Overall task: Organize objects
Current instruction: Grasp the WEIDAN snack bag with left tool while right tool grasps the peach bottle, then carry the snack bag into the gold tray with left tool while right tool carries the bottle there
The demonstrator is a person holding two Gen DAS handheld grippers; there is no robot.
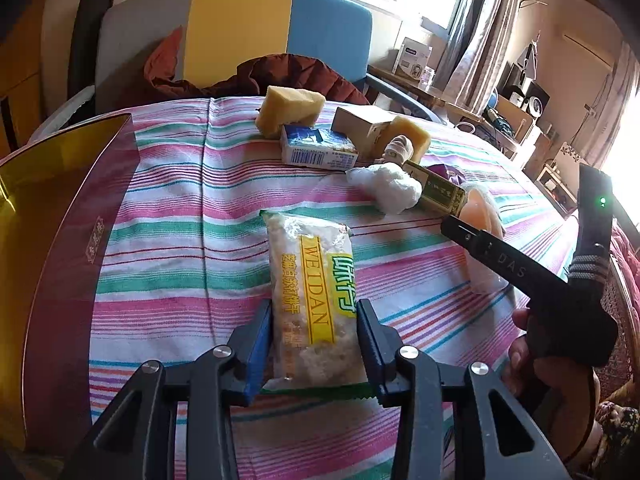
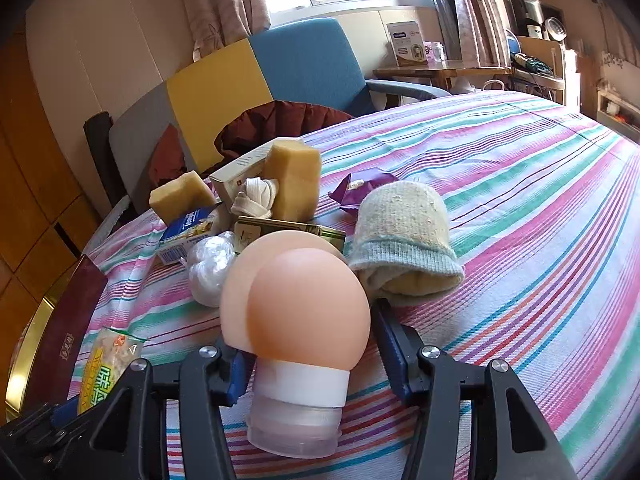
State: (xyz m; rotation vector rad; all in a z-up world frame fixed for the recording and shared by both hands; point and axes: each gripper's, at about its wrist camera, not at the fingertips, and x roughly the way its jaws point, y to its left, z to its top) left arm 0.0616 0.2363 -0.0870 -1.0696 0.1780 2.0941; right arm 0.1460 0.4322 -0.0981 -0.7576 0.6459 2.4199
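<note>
A clear snack packet with a yellow label lies on the striped cloth. My left gripper is shut on its near end, with a blue pad pressed against each side. In the right wrist view, my right gripper is shut on a peach squeeze bottle with a white collar and a clear cap. The bottle is tilted, cap end towards the camera. The left wrist view shows the right gripper at the right, with a hand holding it.
A pile sits at the far side: two yellow sponges, a blue box, a cardboard box, white crumpled plastic, a green-gold box, a knit sock. An open maroon box stands at the left. A chair is behind.
</note>
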